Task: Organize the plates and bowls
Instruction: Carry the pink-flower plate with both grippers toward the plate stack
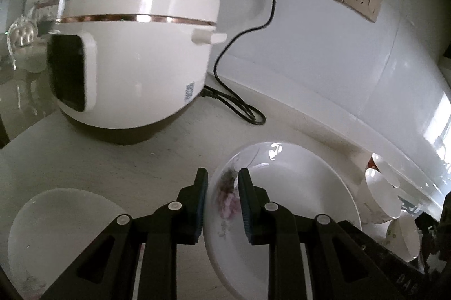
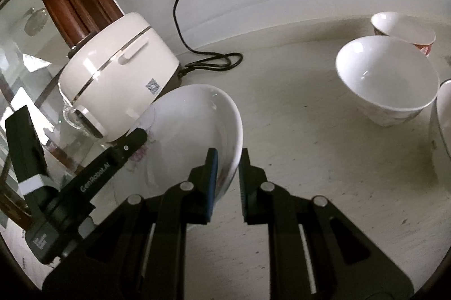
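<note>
Black left gripper (image 1: 221, 204) and right gripper (image 2: 227, 181) both pinching opposite rims of flowered white plate (image 2: 191, 131) — tilted, lifted above counter (image 2: 310, 159). Beyond: rice cooker (image 1: 135, 52), white bowl (image 2: 386, 77) — well apart.

Both views are dim and cool-toned, with dark vignetted corners and strong fisheye bending of straight lines toward the edges. Daylight enters from the lower right of the left wrist frame, where the wall tiles (image 1: 434, 131) glare white. Soft highlights streak the rice cooker (image 1: 135, 46), slightly motion-blurred. In the right wrist frame, the counter (image 2: 324, 159) carries faint, diffuse shadows.
</note>
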{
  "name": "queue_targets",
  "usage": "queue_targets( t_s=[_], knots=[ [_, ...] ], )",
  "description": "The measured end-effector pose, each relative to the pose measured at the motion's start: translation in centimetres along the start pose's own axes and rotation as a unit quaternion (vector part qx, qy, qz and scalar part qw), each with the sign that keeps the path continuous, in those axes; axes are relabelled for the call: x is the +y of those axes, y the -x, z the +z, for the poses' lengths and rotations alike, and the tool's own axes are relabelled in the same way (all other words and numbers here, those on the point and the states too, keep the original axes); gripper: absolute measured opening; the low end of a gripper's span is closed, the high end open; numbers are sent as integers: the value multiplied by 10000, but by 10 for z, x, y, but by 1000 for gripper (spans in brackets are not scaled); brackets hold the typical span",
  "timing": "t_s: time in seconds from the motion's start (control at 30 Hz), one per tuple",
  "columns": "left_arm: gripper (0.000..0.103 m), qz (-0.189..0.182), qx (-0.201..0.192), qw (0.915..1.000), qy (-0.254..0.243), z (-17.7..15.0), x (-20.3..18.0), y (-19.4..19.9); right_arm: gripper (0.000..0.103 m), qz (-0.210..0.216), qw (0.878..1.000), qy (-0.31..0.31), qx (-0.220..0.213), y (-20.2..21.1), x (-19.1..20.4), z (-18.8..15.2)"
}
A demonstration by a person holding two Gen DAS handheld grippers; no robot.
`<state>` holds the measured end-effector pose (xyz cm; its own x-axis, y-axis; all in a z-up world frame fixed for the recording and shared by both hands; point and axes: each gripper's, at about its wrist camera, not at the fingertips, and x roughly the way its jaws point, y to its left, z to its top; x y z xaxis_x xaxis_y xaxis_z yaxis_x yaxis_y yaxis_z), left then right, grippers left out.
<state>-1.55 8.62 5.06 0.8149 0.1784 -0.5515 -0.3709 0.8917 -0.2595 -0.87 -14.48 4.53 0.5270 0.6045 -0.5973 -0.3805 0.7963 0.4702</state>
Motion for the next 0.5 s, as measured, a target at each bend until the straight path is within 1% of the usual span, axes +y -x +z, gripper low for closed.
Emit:
queue_targets(
  t_s=[0.03, 0.07, 0.13, 0.17, 0.27, 0.37, 0.5],
  knots=[
    [22, 117, -76, 9999, -53, -5, 2, 3, 18, 36, 10000, 4, 18, -1, 1, 0],
    [23, 185, -22, 9998, -27, -8, 5, 3, 18, 93, 10000, 3, 32, -1, 2, -1],
    [23, 8, 47, 9997, 225, -8, 14, 4, 18, 123, 9999, 60, 44, -1, 7, -2],
    [23, 12, 12, 9997, 236, -7, 16, 6, 18, 101, 9999, 114, 21, 0, 10, -3],
    [23, 113, -135, 9997, 180, -5, 19, 14, 18, 235, 9996, 150, 32, 0, 14, -4],
    [23, 220, -261, 9993, 148, -5, 24, 25, 18, 272, 9993, 249, 69, -3, 22, -8],
    [23, 333, -347, 9986, 221, -5, 41, 46, 18, 517, 9978, 337, 227, -8, 34, -16]
  ],
)
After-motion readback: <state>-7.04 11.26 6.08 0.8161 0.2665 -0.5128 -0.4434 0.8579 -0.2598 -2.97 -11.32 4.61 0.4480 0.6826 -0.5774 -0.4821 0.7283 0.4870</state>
